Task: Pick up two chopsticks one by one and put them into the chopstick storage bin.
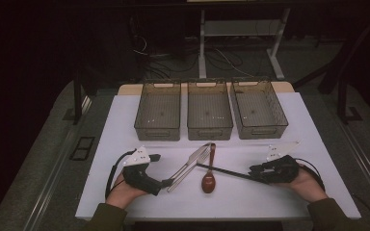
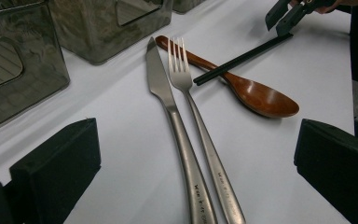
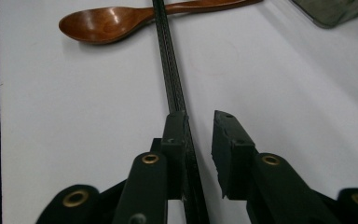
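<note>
Jaws, right gripper (image 3: 199,140): narrow gap, black chopsticks (image 3: 170,70) between them, against 1 jaw, other not touching.
Jaws, left gripper (image 2: 191,168): wide apart, holding nothing, handles of knife (image 2: 168,102) and fork (image 2: 193,112) between them.
Chopsticks: flat on the white bench (image 1: 250,197), crossing the wooden spoon (image 1: 208,180).
Behind: 3 bins (image 1: 209,113).

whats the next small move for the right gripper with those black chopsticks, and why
Probably close the right gripper the rest of the way. The pair of black chopsticks runs between its jaws against one pad, with a gap to the other, so nothing is pinched yet. Their far ends lie across the brown wooden spoon, so lift only once gripped.
</note>
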The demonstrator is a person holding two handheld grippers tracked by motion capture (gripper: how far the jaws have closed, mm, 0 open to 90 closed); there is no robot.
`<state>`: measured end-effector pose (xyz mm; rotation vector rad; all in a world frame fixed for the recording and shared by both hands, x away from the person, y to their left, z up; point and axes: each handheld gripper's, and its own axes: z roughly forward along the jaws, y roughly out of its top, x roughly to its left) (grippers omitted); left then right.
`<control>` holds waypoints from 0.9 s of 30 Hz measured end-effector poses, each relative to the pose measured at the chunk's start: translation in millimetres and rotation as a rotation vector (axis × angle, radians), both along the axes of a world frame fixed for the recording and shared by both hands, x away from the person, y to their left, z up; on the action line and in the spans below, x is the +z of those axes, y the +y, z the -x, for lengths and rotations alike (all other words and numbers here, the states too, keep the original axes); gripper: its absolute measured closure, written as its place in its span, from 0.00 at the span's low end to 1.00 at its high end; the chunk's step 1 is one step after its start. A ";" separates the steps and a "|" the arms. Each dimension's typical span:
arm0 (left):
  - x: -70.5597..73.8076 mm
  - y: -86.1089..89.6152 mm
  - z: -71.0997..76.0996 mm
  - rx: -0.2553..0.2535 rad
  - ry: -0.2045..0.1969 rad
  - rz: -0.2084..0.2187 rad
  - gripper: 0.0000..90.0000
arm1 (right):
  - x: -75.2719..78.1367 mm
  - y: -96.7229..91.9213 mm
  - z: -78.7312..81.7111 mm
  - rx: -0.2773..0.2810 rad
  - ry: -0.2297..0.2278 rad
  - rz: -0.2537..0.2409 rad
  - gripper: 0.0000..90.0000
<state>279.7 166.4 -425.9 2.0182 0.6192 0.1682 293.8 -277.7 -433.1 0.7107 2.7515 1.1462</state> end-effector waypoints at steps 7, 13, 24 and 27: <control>0.2 0.5 0.0 0.001 0.001 -0.003 0.00 | -1.9 0.5 -1.1 0.012 0.014 0.012 0.87; 0.1 0.4 -0.1 0.000 0.001 -0.002 0.00 | -3.1 0.7 -1.5 0.010 0.021 0.023 0.88; 0.0 0.2 0.4 0.001 0.005 0.001 0.00 | -4.5 1.3 -2.4 0.010 0.023 0.036 0.88; 0.1 0.4 0.2 -0.001 0.003 0.000 0.00 | -4.5 1.3 -2.6 0.009 0.022 0.036 0.88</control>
